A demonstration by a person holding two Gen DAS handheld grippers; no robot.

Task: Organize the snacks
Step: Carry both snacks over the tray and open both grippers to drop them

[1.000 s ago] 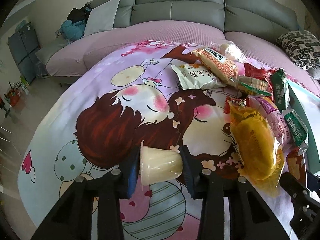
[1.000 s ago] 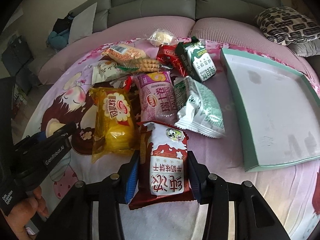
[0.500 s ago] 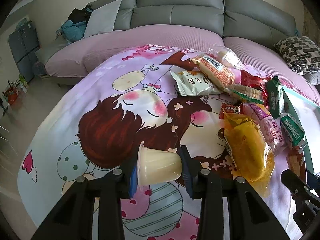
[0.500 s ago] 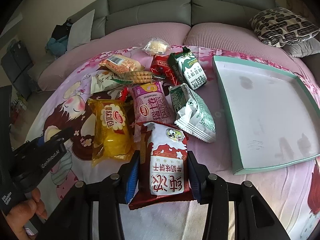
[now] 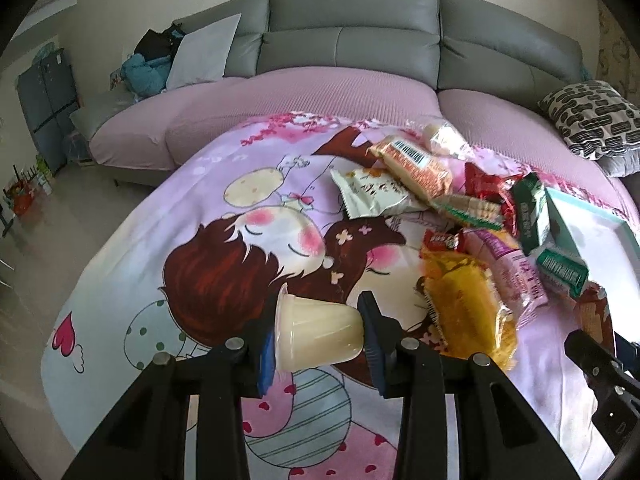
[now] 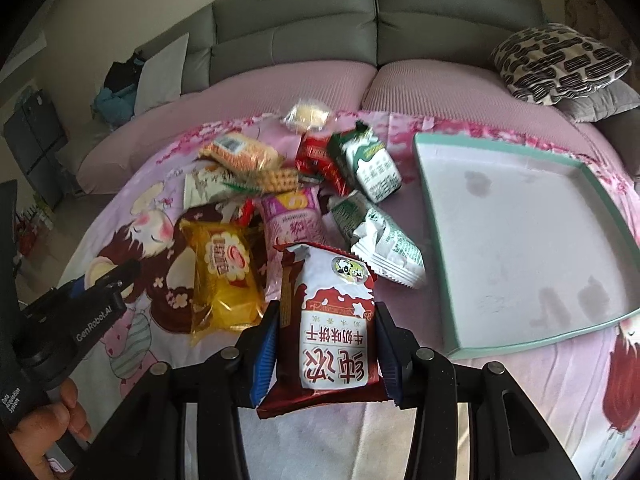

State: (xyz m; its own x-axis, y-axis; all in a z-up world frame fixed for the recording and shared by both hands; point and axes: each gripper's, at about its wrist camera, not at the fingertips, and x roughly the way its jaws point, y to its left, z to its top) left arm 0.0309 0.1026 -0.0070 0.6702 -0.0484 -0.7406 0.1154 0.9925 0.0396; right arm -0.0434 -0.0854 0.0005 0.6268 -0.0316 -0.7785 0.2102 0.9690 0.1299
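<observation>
My left gripper (image 5: 320,336) is clamping a pale yellow jelly cup (image 5: 316,330) sideways, rim pointing to 9 o'clock, blue pads pressing on rim and base. The cup is hanging above the cartoon blanket (image 5: 180,216).

My right gripper (image 6: 326,346) is pinching a red-and-white biscuit pack (image 6: 332,320) by both long edges, with its text reading upside down to me. I can't tell whether its lower edge is touching the blanket.

In the right wrist view, my left hand (image 6: 48,436) is showing at 8 o'clock, wrapping the other tool's handle.

Just beyond the right gripper, at 11 o'clock, a yellow cake bag (image 6: 222,276) is lying flat. At 12, a pink wafer pack (image 6: 294,224) is sitting right behind the biscuit pack. At 1 o'clock, a green-and-white pack (image 6: 380,244) is lying crumpled beside it.

At 2 o'clock, the teal-rimmed tray (image 6: 430,216) is sitting on the blanket, apart from the pile.

Farther out, the rest is clustering at 12: a second green-and-white pack (image 6: 372,164), a red wrapper (image 6: 318,158), a cracker sleeve (image 6: 274,180), an orange pack (image 6: 240,152), a white pouch (image 6: 204,184), and a clear-wrapped bun (image 6: 306,114) at the far edge.

Behind it all, the grey sofa (image 6: 320,28) is running across the back, with a patterned cushion (image 6: 560,62) at 2 o'clock.
</observation>
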